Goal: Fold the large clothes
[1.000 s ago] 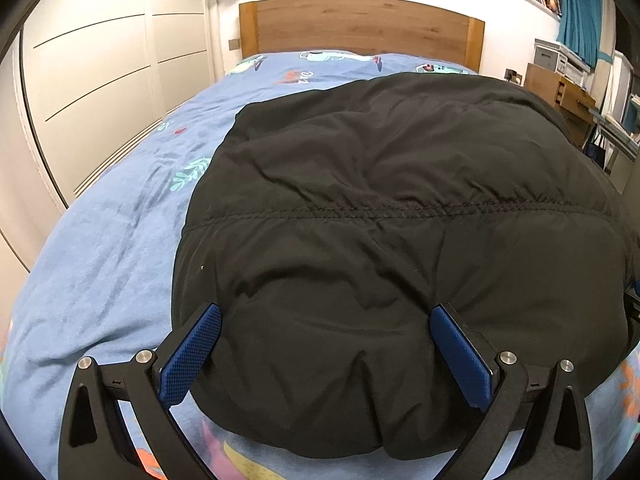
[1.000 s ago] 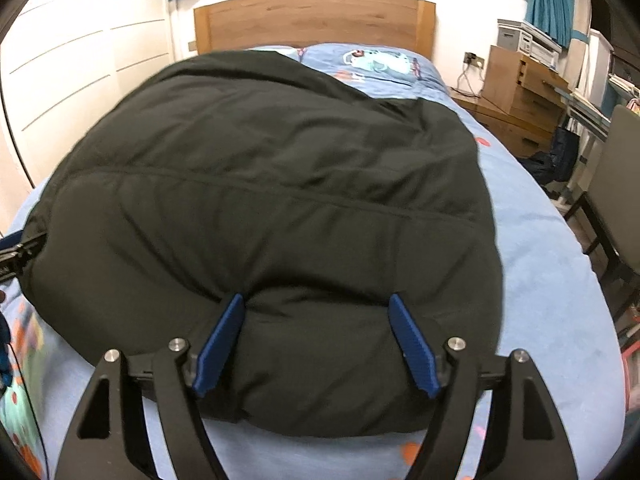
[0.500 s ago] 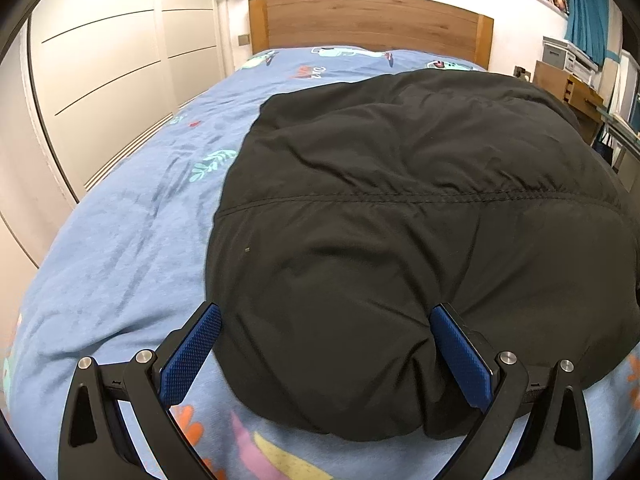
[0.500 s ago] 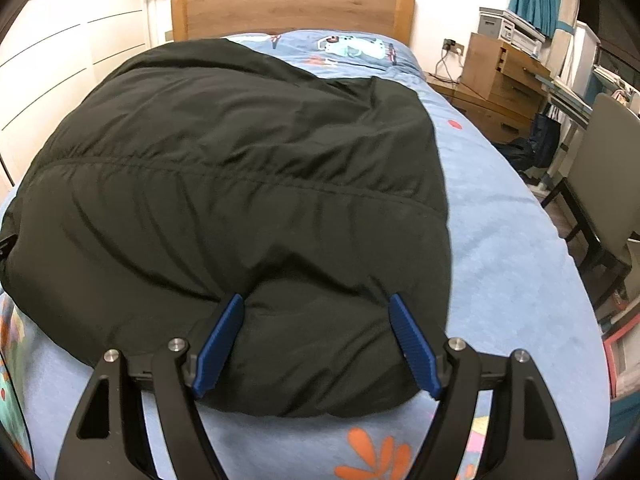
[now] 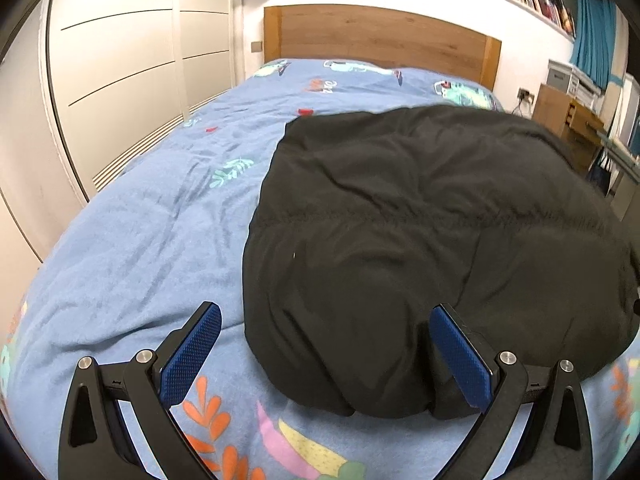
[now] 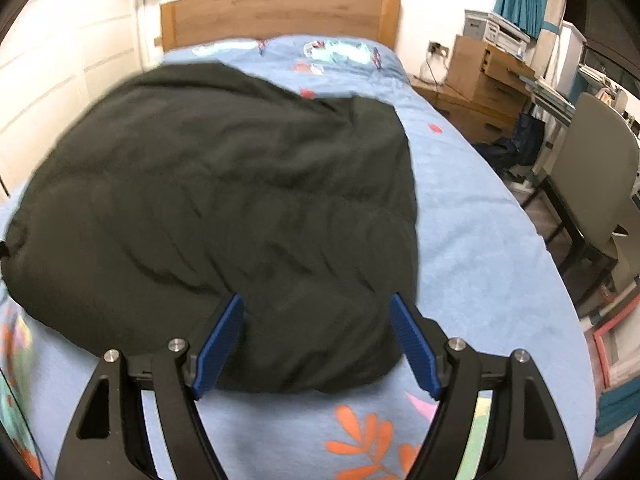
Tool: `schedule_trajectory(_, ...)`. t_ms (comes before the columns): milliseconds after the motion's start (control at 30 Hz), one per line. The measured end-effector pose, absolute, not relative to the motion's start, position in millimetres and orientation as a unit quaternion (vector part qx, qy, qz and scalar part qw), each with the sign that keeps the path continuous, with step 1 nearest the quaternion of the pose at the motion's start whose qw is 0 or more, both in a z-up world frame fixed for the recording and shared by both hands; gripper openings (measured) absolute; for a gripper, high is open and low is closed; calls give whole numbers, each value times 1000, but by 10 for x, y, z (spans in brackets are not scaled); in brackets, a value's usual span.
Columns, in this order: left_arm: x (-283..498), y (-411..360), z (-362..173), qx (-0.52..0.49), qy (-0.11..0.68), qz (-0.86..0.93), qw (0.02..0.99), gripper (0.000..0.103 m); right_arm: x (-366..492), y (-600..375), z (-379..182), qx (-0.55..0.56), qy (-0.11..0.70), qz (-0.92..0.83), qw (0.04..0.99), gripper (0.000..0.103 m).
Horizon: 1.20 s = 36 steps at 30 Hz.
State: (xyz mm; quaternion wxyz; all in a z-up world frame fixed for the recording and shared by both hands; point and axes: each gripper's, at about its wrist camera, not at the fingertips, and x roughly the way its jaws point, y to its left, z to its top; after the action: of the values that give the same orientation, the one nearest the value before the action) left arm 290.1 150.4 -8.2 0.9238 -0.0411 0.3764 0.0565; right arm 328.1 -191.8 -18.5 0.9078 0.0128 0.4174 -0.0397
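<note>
A black padded jacket [image 5: 420, 240] lies in a folded bundle on the blue patterned bedspread [image 5: 140, 240]. My left gripper [image 5: 325, 312] hangs open over the jacket's near left corner. Its left pad [image 5: 196, 348] stands over bare bedspread, and its right pad [image 5: 460, 360] rests against a fold. In the right wrist view the jacket [image 6: 220, 200] fills the middle. My right gripper [image 6: 316, 300] is open astride the jacket's near right corner, with padded cloth bulging between the pads. The jacket's underside and sleeves are hidden.
A wooden headboard [image 5: 380, 40] closes the far end of the bed. White wardrobe doors [image 5: 120, 80] run along the left. On the right stand a wooden chest of drawers [image 6: 488, 76] and a grey chair [image 6: 592, 184] close to the bed's edge.
Both grippers have drawn back and up from the jacket, which looks smaller and farther off. The left gripper has shifted left, so its left pad has come off the cloth.
</note>
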Motion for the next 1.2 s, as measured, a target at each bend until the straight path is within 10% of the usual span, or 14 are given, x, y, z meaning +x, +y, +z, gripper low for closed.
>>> schedule_trajectory(733,4708,717,-9,-14,389,-11,921,102,5093,-1298,-149,69,378,60,921,75)
schedule_trajectory(1200,4904,1516,-129,-73,410,78,906,102,5268,-2146,-355,85,391,-7,917,75)
